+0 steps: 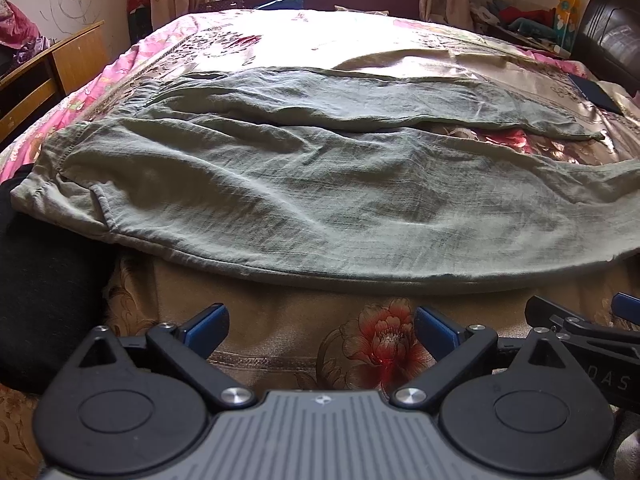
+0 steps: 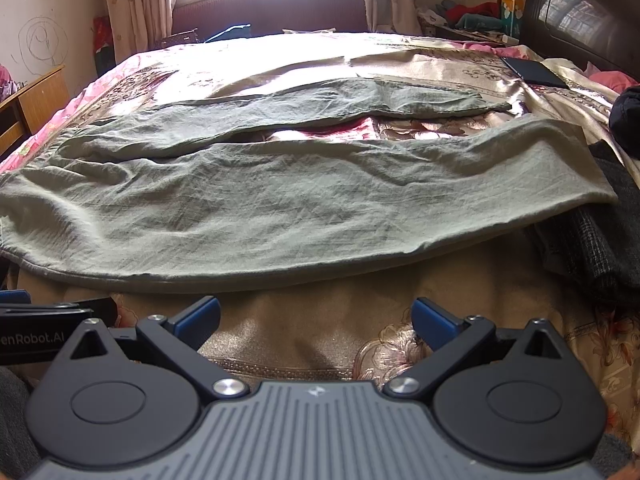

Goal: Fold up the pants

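Grey-green pants (image 1: 280, 184) lie spread flat across the bed, waistband at the left, both legs running to the right with a gap between them; they also show in the right wrist view (image 2: 280, 204). My left gripper (image 1: 320, 326) is open and empty, low over the floral bedspread just in front of the near leg's edge. My right gripper (image 2: 316, 320) is open and empty, also just short of the near leg's edge. The right gripper's body shows at the right of the left wrist view (image 1: 580, 328).
The floral bedspread (image 1: 280, 340) covers the bed. Dark clothing (image 1: 40, 300) lies at the left, more dark fabric (image 2: 592, 248) at the right. A dark flat object (image 2: 532, 70) lies far right. A wooden desk (image 1: 36, 80) stands left, a headboard (image 2: 580, 16) far right.
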Available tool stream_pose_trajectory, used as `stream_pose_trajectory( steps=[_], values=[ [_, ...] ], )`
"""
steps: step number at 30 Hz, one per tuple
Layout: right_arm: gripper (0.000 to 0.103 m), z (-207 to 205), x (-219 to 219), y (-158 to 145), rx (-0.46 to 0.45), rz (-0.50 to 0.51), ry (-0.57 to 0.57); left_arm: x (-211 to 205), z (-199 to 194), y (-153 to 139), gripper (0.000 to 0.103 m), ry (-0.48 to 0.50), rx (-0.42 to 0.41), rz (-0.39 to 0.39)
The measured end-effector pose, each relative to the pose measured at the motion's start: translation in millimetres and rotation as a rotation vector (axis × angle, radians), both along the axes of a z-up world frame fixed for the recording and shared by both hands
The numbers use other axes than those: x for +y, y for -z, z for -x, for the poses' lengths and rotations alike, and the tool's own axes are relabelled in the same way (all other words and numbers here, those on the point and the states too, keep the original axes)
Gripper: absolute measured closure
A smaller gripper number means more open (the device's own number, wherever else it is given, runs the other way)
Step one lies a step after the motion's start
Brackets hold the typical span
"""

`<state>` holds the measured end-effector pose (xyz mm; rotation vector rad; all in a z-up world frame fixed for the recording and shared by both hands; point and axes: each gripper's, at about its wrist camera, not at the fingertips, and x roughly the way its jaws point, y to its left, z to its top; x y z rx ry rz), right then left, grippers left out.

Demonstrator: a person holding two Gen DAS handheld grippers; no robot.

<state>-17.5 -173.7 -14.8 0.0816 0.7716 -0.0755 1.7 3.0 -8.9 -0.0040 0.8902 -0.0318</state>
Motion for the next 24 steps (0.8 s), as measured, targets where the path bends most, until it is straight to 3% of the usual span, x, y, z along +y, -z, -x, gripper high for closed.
stream_pose_trajectory(
  steps=[24],
  values=[
    [0.002, -0.9, -1.9, -1.9, 0.010, -0.012, 0.006, -0.8, 0.4, -2.7, 0.000, -0.002, -0.013, 0.005]
  ],
)
